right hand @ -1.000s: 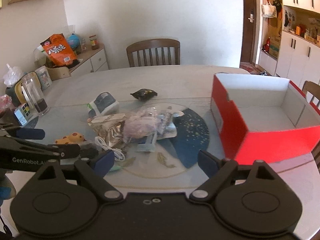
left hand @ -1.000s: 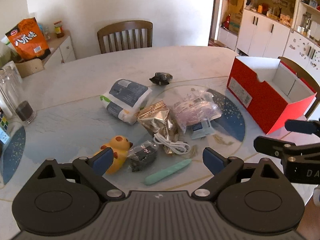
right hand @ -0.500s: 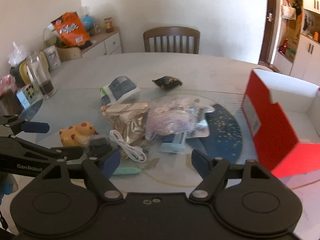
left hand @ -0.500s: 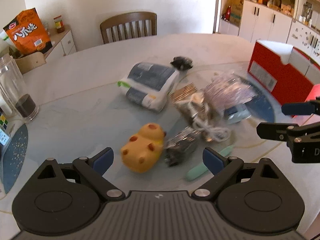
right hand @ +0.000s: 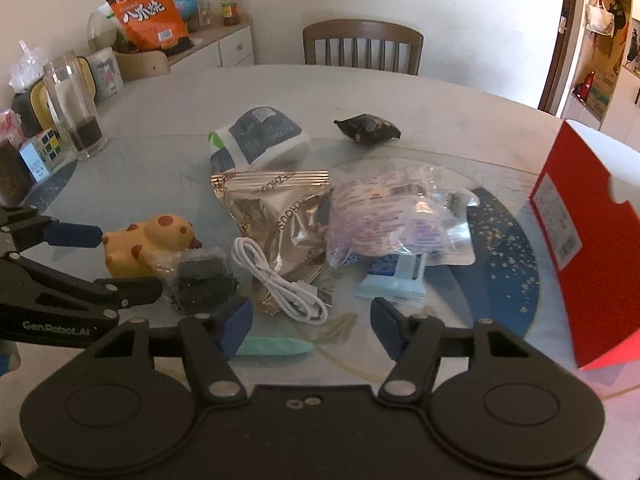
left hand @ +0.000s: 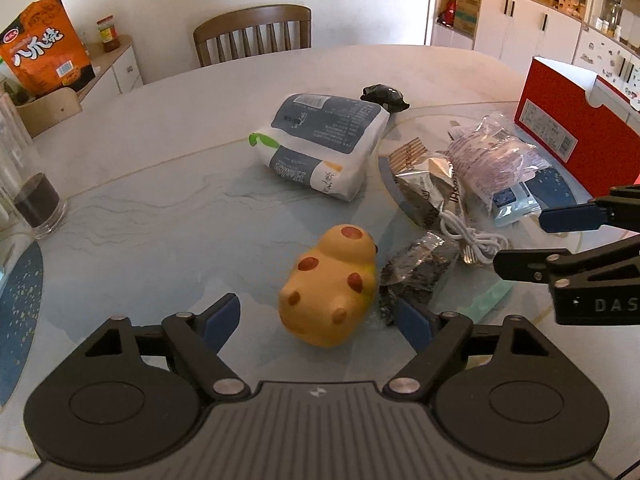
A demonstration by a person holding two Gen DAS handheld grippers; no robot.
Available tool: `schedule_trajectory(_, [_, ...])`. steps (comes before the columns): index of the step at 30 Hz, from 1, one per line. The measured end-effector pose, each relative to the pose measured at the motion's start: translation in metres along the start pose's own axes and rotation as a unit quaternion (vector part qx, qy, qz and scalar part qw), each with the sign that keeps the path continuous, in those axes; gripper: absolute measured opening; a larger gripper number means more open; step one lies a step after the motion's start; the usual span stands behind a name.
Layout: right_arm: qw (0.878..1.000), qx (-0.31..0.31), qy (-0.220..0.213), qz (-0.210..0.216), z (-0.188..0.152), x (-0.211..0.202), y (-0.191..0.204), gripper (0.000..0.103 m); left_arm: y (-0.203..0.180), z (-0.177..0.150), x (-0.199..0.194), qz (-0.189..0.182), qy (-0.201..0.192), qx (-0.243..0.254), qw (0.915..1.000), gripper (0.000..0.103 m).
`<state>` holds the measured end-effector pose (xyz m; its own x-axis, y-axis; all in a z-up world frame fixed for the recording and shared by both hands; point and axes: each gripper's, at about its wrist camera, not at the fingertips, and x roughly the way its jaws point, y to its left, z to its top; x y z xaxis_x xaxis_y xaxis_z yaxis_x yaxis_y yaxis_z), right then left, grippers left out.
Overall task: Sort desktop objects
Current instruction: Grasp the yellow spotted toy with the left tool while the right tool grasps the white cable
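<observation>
On glossy marble table [left hand: 160,128], rounded rubbery duck [left hand: 332,280]; both jaws closing, empty.

Two wrist fisheyes, angled down, close over the table [left hand: 168,128], both sharing its clutter [right hand: 280,216]

**What is hidden, cropped or unclear**

The mint-green stick [right hand: 276,347] is partly covered by the right gripper [right hand: 311,326] in the right wrist view, and only a blurred end of it is seen in the left wrist view. The red box [left hand: 576,128] is cut off by the right edge in both views, so its inside is not seen. The small dark packet [right hand: 202,280] is blurred and its contents cannot be told. The pale blue packet [right hand: 394,280] is largely hidden beneath the purple-printed bag [right hand: 392,220].
</observation>
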<state>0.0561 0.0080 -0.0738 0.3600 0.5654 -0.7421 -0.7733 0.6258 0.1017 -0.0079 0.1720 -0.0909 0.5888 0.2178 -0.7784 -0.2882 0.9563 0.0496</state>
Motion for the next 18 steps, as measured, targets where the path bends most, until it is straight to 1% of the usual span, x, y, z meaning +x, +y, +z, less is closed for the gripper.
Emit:
schedule_trajectory(3, [1.000, -0.009, 0.005, -0.002, 0.003, 0.008, 0.003, 0.061, 0.003, 0.002, 0.006, -0.002, 0.003, 0.000, 1.0000, 0.076])
schedule_trajectory(6, [1.000, -0.018, 0.009, -0.004, 0.006, 0.015, 0.007, 0.058, 0.006, 0.002, 0.009, -0.008, 0.002, 0.002, 1.0000, 0.074])
schedule_trajectory(9, [1.000, -0.025, 0.011, -0.002, 0.008, 0.021, 0.009, 0.056, 0.005, 0.002, 0.012, -0.014, 0.001, 0.009, 0.9999, 0.071])
schedule_trajectory(14, [0.999, -0.034, 0.014, 0.002, 0.011, 0.025, 0.013, 0.053, 0.005, 0.002, 0.016, -0.019, 0.000, 0.007, 0.9998, 0.066])
schedule_trajectory(16, [0.999, -0.035, 0.016, 0.007, 0.012, 0.026, 0.014, 0.050, 0.006, 0.002, 0.017, -0.020, -0.002, 0.004, 0.9998, 0.065])
schedule_trajectory(17, [0.999, -0.034, 0.017, 0.009, 0.012, 0.026, 0.014, 0.049, 0.006, 0.002, 0.018, -0.023, -0.003, 0.003, 0.9997, 0.062])
schedule_trajectory(18, [0.999, -0.035, 0.019, 0.014, 0.012, 0.026, 0.014, 0.046, 0.006, 0.003, 0.018, -0.026, -0.004, 0.002, 0.9997, 0.061])
